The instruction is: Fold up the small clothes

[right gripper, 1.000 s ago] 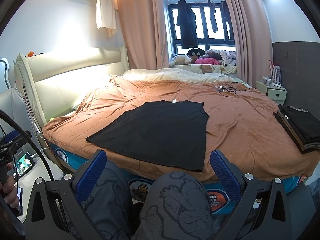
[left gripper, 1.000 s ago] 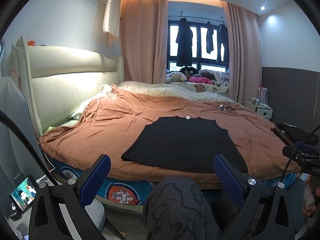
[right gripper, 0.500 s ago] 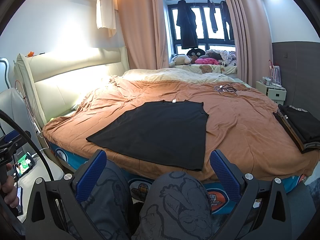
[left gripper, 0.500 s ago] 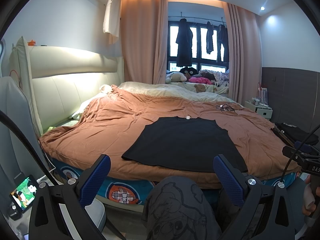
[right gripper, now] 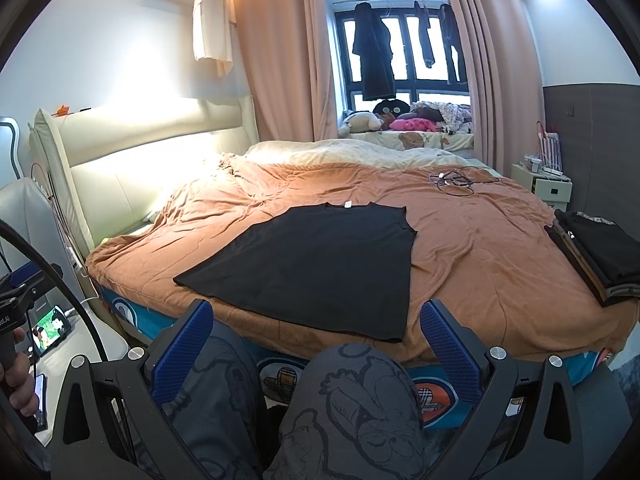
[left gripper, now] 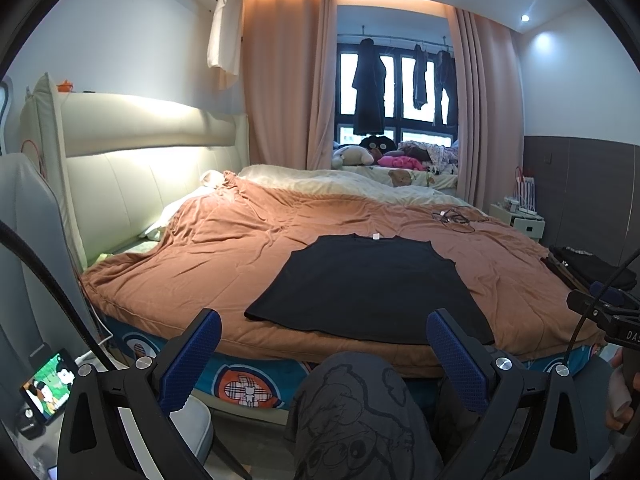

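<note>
The left claw (left gripper: 322, 354) is spread wide with nothing between its blue pads, and the right claw (right gripper: 316, 346) hangs just the same, spread and empty, both held back off the bed's near edge above the person's patterned grey trouser knees (right gripper: 352, 396). Out ahead lies the flat black sleeveless cotton top (left gripper: 372, 284), spread on the rust-orange quilted bedspread (left gripper: 224, 248), neck and small white label towards the window, hem towards the person. It looks smooth and unfolded, so the fold has not begun, by the look of it. To do this well, each claw probably wants a hem corner, pinching only the top's cloth and not the bedspread beneath, since the two lie touching and a deep bite could drag the cover along. Lifting both corners level and carrying them evenly towards the neck should keep the crease straight; thin fabric like this will likely sag in the middle if the claws drift apart.

Around the room: a stack of dark folded clothes (right gripper: 592, 256) sits at the bed's right edge, well apart from the top. A tangle of black cables (right gripper: 454, 182) rests further back. A padded cream headboard (left gripper: 132, 168) runs along the left, pink curtains (left gripper: 280, 80) frame a window hung with dark garments, and soft toys (right gripper: 380, 120) crowd the sill
</note>
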### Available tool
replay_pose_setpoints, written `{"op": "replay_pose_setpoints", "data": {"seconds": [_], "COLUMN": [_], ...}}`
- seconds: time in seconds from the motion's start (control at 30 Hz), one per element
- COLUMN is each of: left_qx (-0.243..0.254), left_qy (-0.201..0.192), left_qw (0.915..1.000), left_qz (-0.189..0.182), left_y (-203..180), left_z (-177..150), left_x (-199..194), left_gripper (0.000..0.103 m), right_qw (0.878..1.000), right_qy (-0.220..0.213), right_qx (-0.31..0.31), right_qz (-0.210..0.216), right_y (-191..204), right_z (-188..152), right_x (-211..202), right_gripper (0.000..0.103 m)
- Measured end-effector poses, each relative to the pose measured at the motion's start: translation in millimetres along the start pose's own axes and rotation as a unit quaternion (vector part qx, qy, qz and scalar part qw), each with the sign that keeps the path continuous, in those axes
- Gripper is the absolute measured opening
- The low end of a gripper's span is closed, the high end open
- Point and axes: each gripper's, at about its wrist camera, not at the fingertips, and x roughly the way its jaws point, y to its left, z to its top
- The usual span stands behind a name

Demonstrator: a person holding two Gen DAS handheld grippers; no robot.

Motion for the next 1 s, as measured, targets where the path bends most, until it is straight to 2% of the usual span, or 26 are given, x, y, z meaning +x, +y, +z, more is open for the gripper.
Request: {"op": "replay_pose_setpoints", "data": {"seconds": [0.57, 0.83, 1.0], "left_qx": [-0.013, -0.005, -0.018], "left_qy": [0.006, 0.026, 0.04], "left_qw": [0.9998, 0.9996, 0.999], "left_qz": [-0.013, -0.012, -0.01], "left_y": [-2, -3, 2], "left_z": [7, 9, 16], "left_x": [1, 30, 59], "left_gripper": [0.103, 0.103, 0.103], "right_qw": [1.0, 1.0, 0.999], "right_qy": [-0.003, 0.007, 0.019], "right_qx": [0.012, 0.025, 0.036], "right_qz": [-0.008, -0.009, -0.012], "right_y": [-13, -23, -34], "right_z": [7, 11, 21], "right_x": [-3, 29, 55], "right_gripper": [0.103, 0.103, 0.103]}}
